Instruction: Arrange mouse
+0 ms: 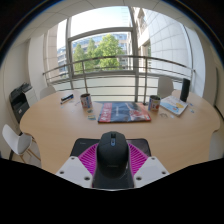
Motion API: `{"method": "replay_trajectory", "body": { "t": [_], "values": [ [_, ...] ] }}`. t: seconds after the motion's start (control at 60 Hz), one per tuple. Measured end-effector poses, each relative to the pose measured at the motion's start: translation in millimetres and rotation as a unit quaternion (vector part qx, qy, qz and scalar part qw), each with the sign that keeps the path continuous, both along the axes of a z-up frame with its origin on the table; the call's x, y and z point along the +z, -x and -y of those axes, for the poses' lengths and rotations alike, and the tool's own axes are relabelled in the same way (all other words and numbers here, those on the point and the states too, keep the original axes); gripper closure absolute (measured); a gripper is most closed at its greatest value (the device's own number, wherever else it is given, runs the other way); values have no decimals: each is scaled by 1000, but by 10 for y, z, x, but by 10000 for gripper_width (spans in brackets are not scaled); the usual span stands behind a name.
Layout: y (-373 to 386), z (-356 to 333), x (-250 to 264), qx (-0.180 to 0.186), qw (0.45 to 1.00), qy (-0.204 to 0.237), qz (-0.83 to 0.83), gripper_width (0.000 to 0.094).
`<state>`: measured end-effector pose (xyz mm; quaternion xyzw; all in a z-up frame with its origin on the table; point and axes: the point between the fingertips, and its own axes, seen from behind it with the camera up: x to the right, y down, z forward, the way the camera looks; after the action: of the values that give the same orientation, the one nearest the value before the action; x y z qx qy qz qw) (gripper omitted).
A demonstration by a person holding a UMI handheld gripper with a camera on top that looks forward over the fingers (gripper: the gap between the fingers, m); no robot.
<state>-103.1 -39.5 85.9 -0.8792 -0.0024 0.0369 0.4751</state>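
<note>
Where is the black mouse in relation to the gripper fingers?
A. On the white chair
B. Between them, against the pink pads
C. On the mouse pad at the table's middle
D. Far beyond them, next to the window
B: the mouse sits between the gripper fingers, with the pink pads close at both its sides, well before the mouse pad on the table.

bare table [60, 125] ahead, cans [87, 101] beyond

A round wooden table [60, 122] stands before a tall window [100, 45] showing green trees and a neighbouring building, with a white chair [17, 140] beside the table and a railing [120, 72] between table and window.
</note>
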Motion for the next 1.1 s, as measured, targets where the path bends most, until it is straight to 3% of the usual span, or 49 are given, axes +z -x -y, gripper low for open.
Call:
{"method": "replay_trajectory", "body": {
  "t": [0.15,0.3,0.35,0.417,0.467,0.733,1.1],
  "values": [
    [114,-21,-758,-10,998,66,6,511],
    [129,43,-977,-11,996,93,7,404],
    [101,65,-933,-16,996,89,15,308],
    [86,102,-803,-21,996,83,27,78],
    [73,151,-679,-26,996,75,35,114],
    [5,666,180,-54,996,41,54,91],
    [243,1610,784,-48,996,10,72,90]
  ]
}}
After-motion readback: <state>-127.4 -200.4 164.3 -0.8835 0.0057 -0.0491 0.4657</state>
